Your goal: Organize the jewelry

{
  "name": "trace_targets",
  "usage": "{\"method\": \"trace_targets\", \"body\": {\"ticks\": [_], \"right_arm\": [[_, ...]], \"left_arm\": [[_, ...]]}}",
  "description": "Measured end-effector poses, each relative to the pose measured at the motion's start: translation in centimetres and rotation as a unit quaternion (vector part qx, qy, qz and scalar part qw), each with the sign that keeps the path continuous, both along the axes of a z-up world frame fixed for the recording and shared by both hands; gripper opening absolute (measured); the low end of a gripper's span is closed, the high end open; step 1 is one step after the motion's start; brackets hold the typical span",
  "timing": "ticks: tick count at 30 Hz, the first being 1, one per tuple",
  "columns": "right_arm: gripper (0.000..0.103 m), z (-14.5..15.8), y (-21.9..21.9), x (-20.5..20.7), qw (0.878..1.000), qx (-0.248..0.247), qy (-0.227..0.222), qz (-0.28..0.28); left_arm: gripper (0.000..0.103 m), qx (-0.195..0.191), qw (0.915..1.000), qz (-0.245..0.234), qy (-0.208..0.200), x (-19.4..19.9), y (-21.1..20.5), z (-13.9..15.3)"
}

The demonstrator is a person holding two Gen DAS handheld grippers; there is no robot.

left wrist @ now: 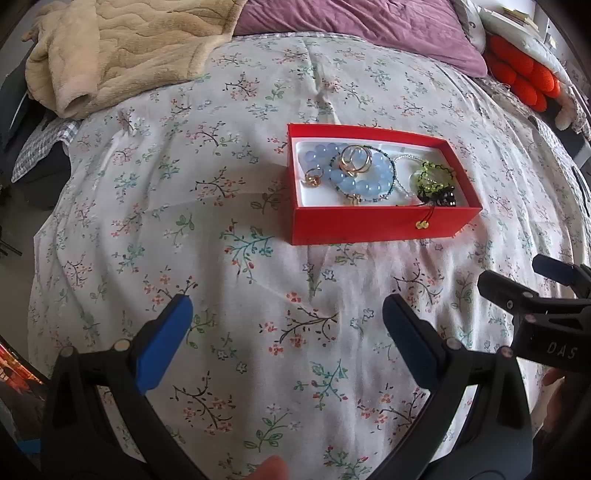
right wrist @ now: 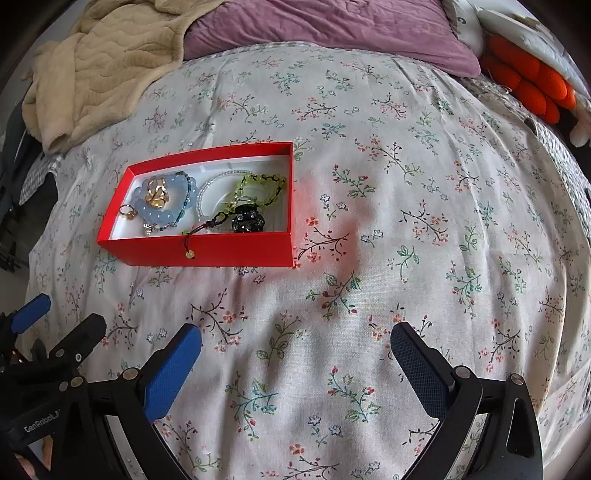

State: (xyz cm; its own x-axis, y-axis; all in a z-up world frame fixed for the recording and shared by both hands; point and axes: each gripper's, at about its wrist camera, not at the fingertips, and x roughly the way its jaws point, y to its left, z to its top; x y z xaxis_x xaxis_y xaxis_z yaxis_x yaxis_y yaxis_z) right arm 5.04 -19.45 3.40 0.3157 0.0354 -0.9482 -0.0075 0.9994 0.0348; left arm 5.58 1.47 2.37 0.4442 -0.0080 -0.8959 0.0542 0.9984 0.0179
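Observation:
A red box (left wrist: 369, 223) (right wrist: 207, 249) with a white lining lies on the floral bedspread. Inside it lie a pale blue bead bracelet (left wrist: 345, 177) (right wrist: 157, 216), gold rings (left wrist: 354, 158) (right wrist: 157, 194), a small gold ring (left wrist: 314, 177) (right wrist: 127, 211), a clear bead strand (right wrist: 210, 184), a yellow-green bead bracelet (left wrist: 432, 175) (right wrist: 258, 184) and a black beaded piece (left wrist: 445, 195) (right wrist: 249, 219). A cord with a yellow bead (left wrist: 423, 224) (right wrist: 190, 254) hangs over the box's front wall. My left gripper (left wrist: 286, 314) is open, well short of the box. My right gripper (right wrist: 295, 343) is open too, nearer than the box and to its right. Both hold nothing.
A beige fleece blanket (left wrist: 122, 51) (right wrist: 99, 66) is bunched at the far left, a purple pillow (left wrist: 351, 26) (right wrist: 325, 26) at the head, orange plush (left wrist: 524, 77) (right wrist: 528, 85) at the far right. The bedspread (left wrist: 221, 221) (right wrist: 424, 221) falls away at its left edge.

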Motion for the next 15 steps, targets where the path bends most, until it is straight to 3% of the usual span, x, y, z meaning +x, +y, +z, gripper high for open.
{"method": "trace_targets", "body": {"ticks": [15], "right_arm": [[0.103,-1.0,-0.1,-0.8,1.000,-0.017,0.003,0.010]], "left_arm": [[0.102,0.010,0.9999,0.012,0.001,-0.6,0.2,-1.0]]}}
